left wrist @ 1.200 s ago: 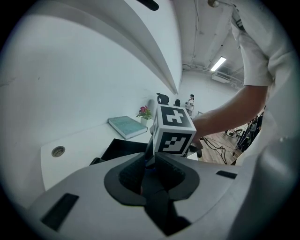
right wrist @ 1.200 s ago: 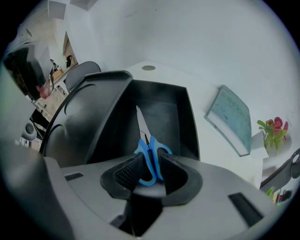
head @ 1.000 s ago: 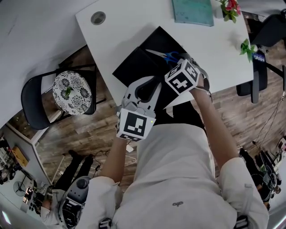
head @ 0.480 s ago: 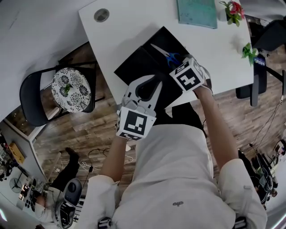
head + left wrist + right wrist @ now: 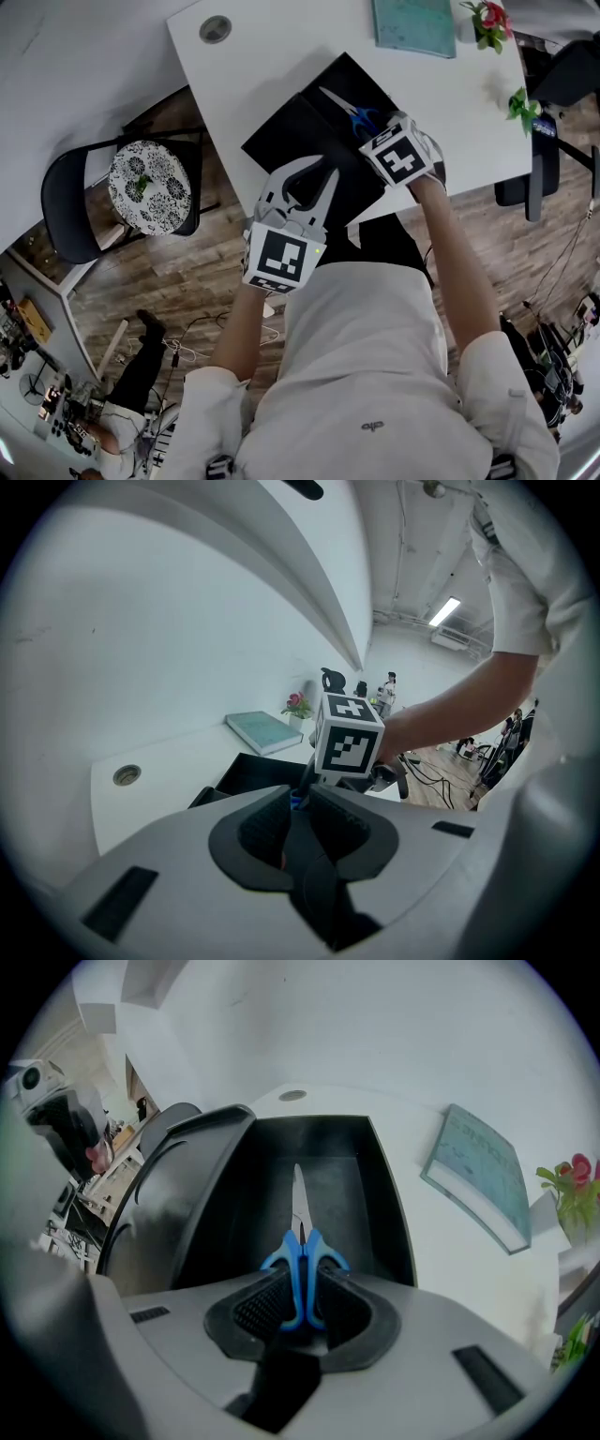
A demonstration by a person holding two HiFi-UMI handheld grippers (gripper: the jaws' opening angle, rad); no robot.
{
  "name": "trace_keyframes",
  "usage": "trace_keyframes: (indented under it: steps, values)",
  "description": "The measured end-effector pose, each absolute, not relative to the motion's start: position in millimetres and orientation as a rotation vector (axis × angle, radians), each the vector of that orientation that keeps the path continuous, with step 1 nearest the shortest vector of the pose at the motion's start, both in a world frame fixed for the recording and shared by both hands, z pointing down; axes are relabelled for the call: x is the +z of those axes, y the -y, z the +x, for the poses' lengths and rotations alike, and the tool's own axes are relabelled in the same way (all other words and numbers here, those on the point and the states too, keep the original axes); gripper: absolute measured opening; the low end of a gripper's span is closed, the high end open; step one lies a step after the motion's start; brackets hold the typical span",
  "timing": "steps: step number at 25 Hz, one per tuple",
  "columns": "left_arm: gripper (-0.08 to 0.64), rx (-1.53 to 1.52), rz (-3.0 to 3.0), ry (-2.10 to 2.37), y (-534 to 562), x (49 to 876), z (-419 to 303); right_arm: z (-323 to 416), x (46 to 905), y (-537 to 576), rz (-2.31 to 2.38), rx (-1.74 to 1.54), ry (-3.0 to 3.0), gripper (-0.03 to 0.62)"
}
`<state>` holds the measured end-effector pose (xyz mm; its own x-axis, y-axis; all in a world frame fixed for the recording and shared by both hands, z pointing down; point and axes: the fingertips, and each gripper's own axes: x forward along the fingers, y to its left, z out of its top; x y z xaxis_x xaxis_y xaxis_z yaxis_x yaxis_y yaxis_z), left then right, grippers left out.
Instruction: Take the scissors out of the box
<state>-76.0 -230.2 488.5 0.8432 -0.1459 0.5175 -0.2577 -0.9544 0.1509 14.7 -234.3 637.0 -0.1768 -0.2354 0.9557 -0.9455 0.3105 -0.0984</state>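
Your right gripper (image 5: pixel 300 1290) is pinching the scissors (image 5: pixel 302 1241) by their blue handles, down in the black box (image 5: pixel 386 1206).
Its jaws have just been easing apart slightly, with the pads pressing on the handles between them. The scissors are probably handling light and stiff, slick at the plastic loops and sharp at the tip lying along the box floor, so the handles are the place to be holding. You are aiming that hand steeply down; your left gripper (image 5: pixel 298 801), jaws together and empty, is hovering beside it.
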Motion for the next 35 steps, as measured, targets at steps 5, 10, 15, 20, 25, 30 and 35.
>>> trace_keyframes:
  steps: [5, 10, 15, 20, 25, 30, 35]
  values:
    - [0.072, 0.770, 2.811, 0.351, 231, 483, -82, 14, 636, 233, 1.098, 0.932, 1.642, 0.091]
    - [0.069, 0.790, 2.825, 0.398, 228, 472, -83, 18, 631, 231, 1.120, 0.904, 1.639, 0.089]
    - [0.067, 0.791, 2.811, 0.440, 213, 466, -87, 13, 616, 226, 1.147, 0.888, 1.682, 0.089]
    - [0.067, 0.791, 2.812, 0.494, 199, 460, -83, 9, 599, 220, 1.155, 0.890, 1.738, 0.087]
    - [0.067, 0.791, 2.832, 0.539, 180, 450, -75, 12, 575, 212, 1.201, 0.847, 1.811, 0.087]
    - [0.067, 0.740, 2.827, 0.587, 157, 430, -67, 12, 540, 199, 1.263, 0.809, 1.904, 0.089]
    - [0.067, 0.708, 2.839, 0.633, 131, 412, -60, 17, 507, 179, 1.306, 0.749, 1.986, 0.089]
